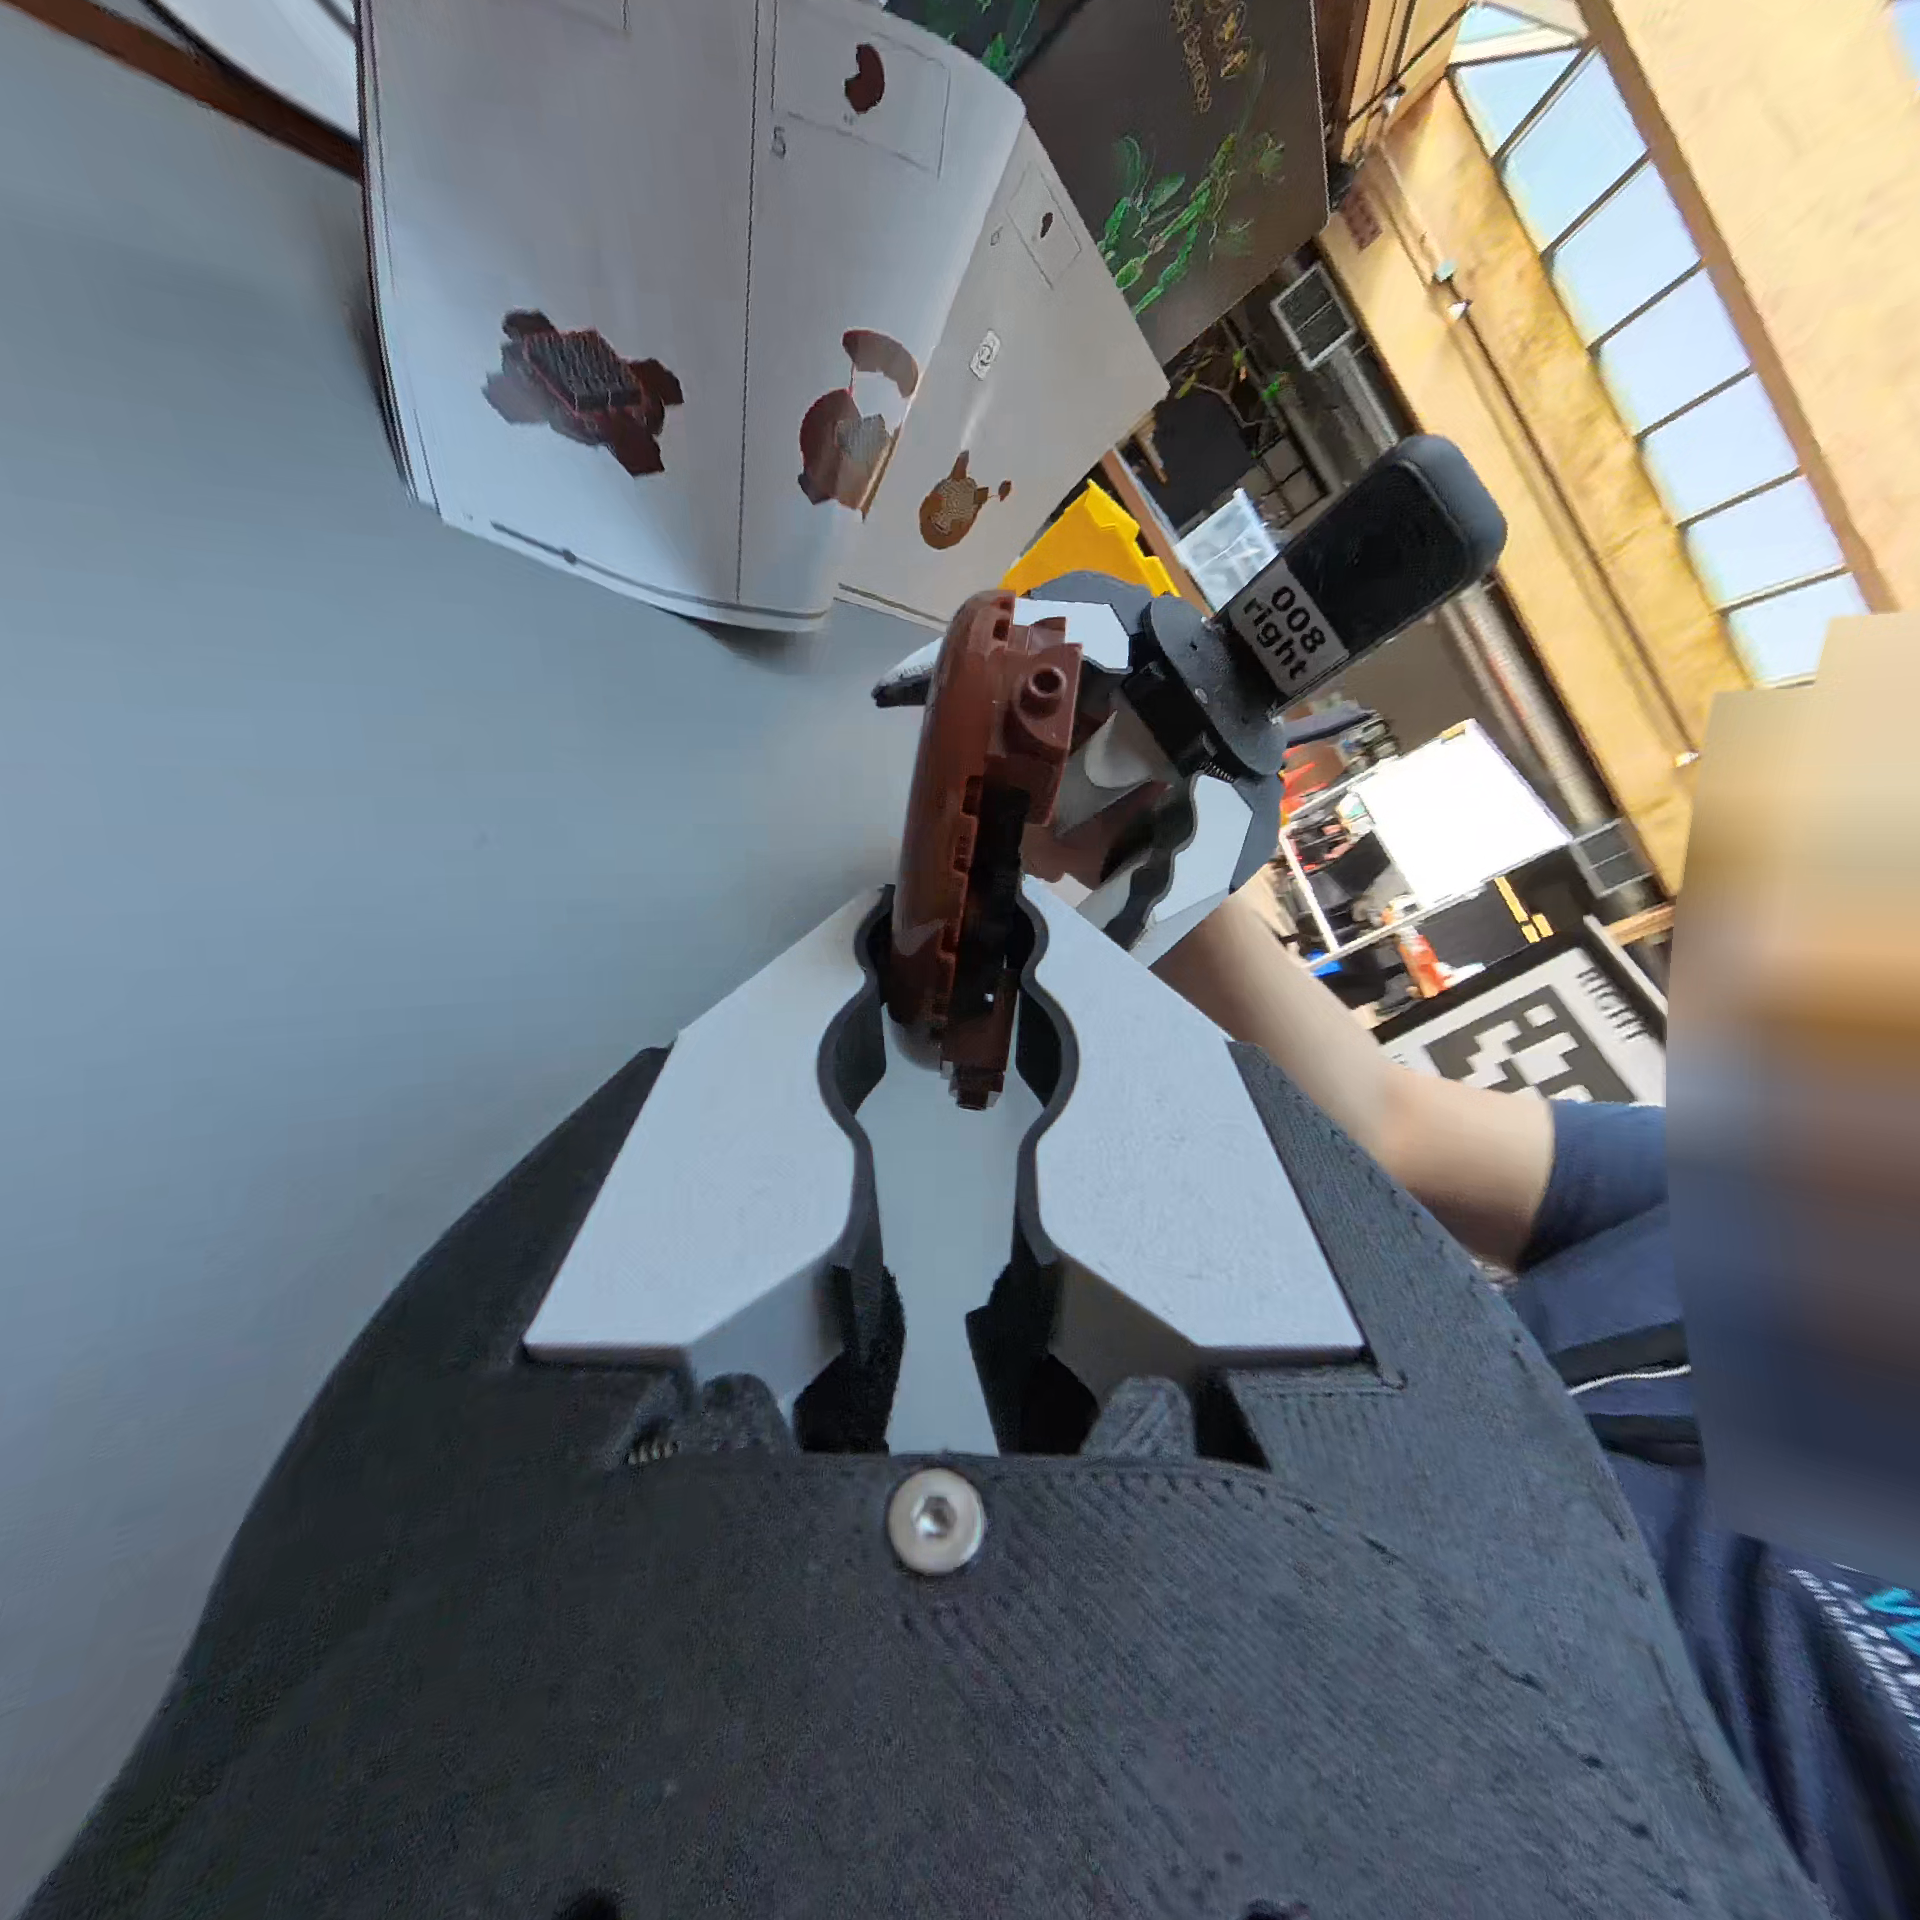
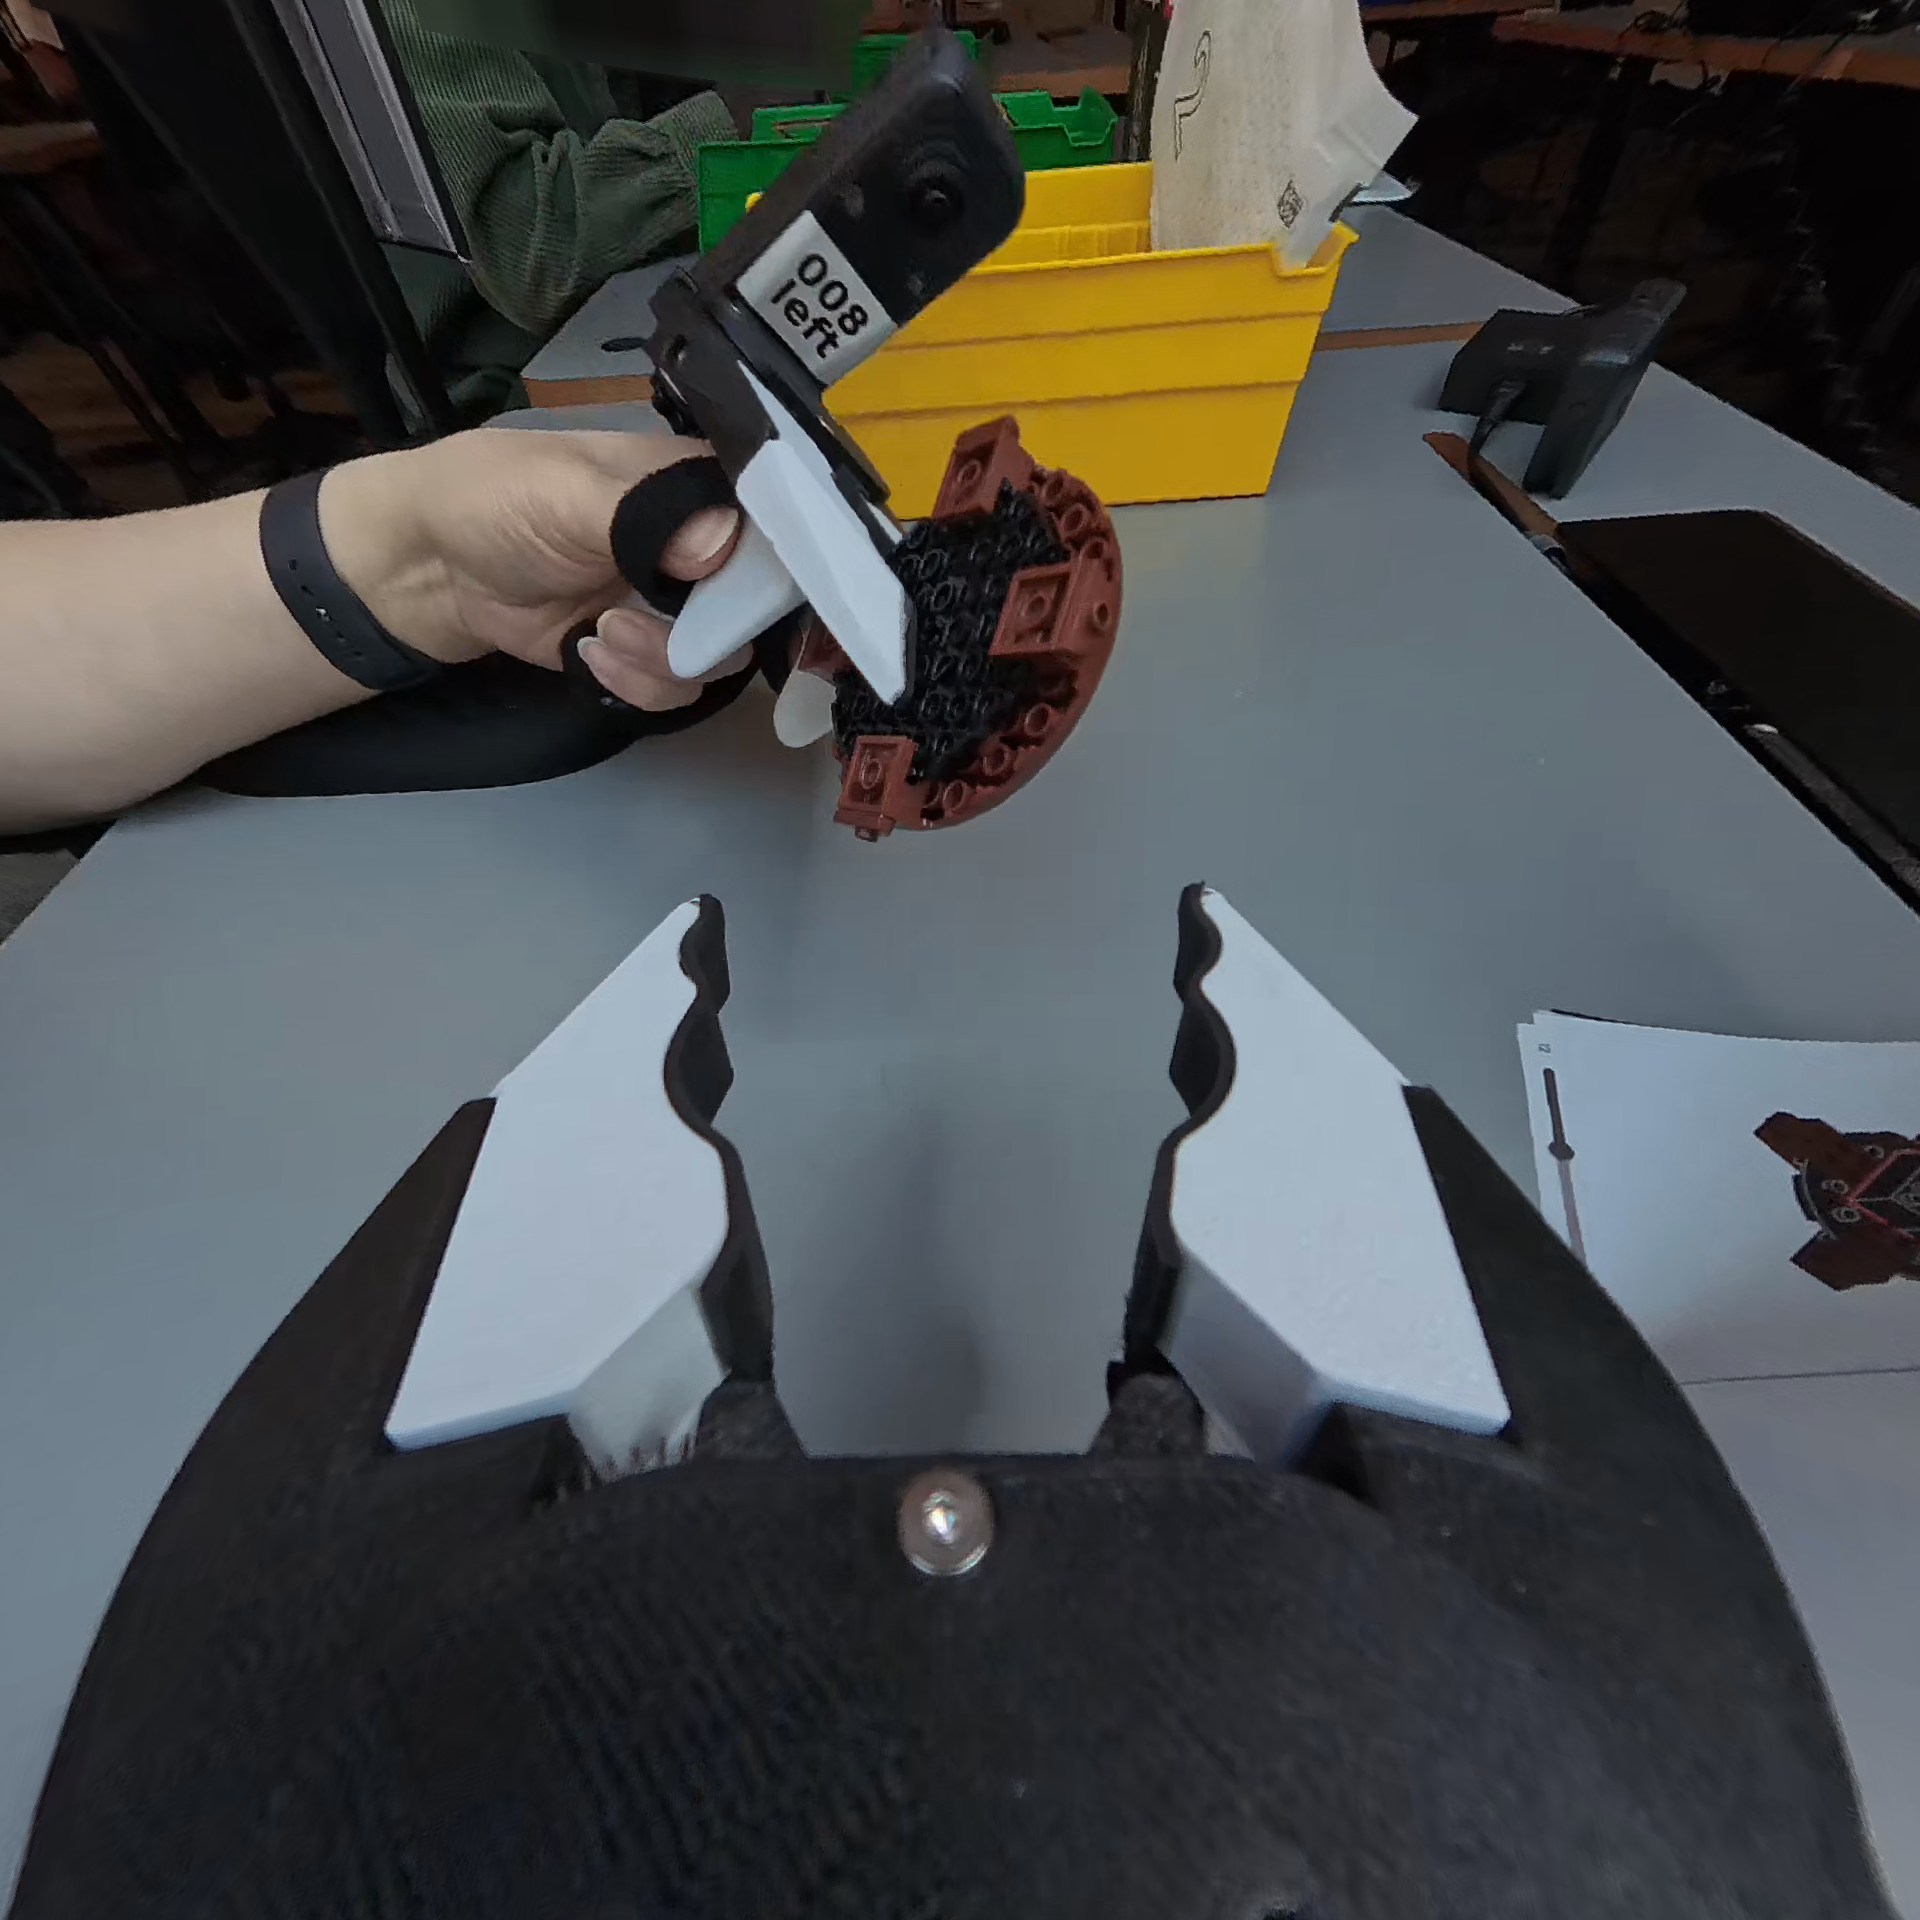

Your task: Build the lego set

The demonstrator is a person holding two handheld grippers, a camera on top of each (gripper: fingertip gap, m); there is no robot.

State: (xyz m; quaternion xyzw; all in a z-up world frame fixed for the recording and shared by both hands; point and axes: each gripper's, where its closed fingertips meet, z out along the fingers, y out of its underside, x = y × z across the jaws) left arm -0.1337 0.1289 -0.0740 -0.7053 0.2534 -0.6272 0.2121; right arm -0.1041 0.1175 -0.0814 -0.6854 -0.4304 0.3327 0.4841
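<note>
Left gripper (image 1: 951,935): fingers closed tight on the lego piece, which was clamped at its edge and held up off the table.
Lego piece (image 2: 987,634): round reddish-brown plate with black bricks over the middle and brown bricks at the rim; tilted nearly on edge in the air, studs facing the right gripper.
Right gripper (image 2: 951,914): fingers spread wide, nothing between them; short of the lego piece, not touching it.
Hand (image 2: 499,561): held the left gripper's handle, dark band on the wrist.
Table (image 2: 1351,727): grey, bare beneath the piece.
Booklet (image 1: 675,312): lay open on the table beyond the grippers, pages showing brown build pictures.
Yellow bin (image 2: 1091,353): stood behind the piece, white bag inside.
</note>
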